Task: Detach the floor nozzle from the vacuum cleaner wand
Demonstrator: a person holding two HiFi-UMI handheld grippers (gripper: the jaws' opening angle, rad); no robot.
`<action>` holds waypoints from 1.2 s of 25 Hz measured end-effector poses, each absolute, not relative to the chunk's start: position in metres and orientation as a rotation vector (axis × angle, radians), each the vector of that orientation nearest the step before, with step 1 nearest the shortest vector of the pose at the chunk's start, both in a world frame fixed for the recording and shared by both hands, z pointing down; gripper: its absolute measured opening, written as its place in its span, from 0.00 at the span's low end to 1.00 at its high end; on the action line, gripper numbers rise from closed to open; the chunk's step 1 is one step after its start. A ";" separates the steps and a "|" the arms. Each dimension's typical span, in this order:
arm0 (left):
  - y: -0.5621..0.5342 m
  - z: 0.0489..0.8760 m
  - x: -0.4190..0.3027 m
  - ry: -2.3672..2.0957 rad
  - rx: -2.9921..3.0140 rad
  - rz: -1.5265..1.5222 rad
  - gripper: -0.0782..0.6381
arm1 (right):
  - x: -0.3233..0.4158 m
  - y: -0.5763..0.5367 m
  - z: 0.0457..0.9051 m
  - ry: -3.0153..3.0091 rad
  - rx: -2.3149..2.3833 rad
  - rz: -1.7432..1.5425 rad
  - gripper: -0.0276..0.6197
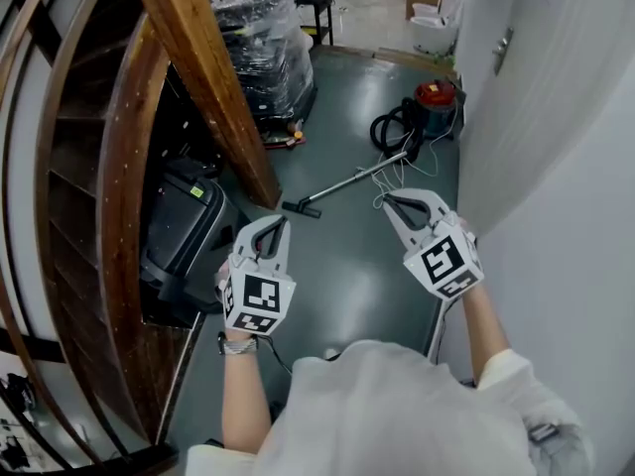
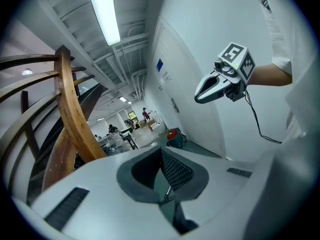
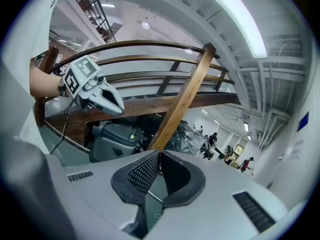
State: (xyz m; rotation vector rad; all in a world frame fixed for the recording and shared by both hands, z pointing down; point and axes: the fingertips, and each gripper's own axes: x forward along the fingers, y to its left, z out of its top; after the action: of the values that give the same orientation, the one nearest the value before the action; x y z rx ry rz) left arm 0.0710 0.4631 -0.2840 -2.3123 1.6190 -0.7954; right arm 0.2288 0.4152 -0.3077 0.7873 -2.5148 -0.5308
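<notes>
Claws both read as pressed together. Left claw (image 1: 283, 223) has its ribbed pads meeting at the tip in its own view, with nothing between them. Right claw (image 1: 388, 199) looks the same in its view: the pads touch along their front edge and hold nothing. I'm holding both out in front of me, side by side with a gap between them. They point forward and slightly down over the grey floor (image 1: 337, 266), and neither touches anything.

Nozzle (image 1: 301, 208) lies on the floor ahead of and below the claws, closer to the left claw's tip than to the right's, and clear of both. It is a dark, low, narrow head lying flat. It is still joined to the wand (image 1: 355, 179), a thin silver tube that runs away from the left claw on a slant toward the far right. The wand passes ahead of the right claw's tip. At its far end it meets a black hose (image 1: 390, 127) looped on the floor. Beyond that sits the red-topped canister (image 1: 435, 97), well ahead of the right claw and close to the white wall (image 1: 556, 167).

To the left of the left claw, a slanted wooden beam (image 1: 213, 87) rises, with a black bin (image 1: 184, 228) at its foot.
</notes>
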 end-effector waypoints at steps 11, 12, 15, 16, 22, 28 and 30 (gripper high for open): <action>0.466 -0.279 0.053 1.626 -2.316 -0.810 0.11 | 0.210 0.424 -0.292 -2.497 0.690 -0.443 0.09; 0.467 -0.278 0.050 1.624 -2.315 -0.815 0.11 | 0.208 0.425 -0.292 -2.492 0.691 -0.446 0.09; 0.469 -0.276 0.040 1.618 -2.311 -0.828 0.11 | 0.203 0.427 -0.294 -2.498 0.715 -0.427 0.09; 0.470 -0.276 0.037 1.618 -2.312 -0.826 0.11 | 0.201 0.428 -0.295 -2.502 0.727 -0.409 0.09; 0.476 -0.274 0.020 1.594 -2.335 -0.810 0.11 | 0.192 0.434 -0.297 -2.482 0.792 -0.389 0.09; 0.464 -0.270 0.005 1.580 -2.354 -0.800 0.11 | 0.171 0.424 -0.299 -2.496 0.793 -0.362 0.09; 0.453 -0.267 0.000 1.579 -2.361 -0.808 0.11 | 0.164 0.414 -0.296 -2.510 0.792 -0.330 0.09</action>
State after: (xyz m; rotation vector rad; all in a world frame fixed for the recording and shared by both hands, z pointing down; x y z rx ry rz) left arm 0.0004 0.4535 -0.2666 -2.3608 1.5786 -0.8080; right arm 0.1645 0.4139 -0.2964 0.7918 -2.5104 -0.3295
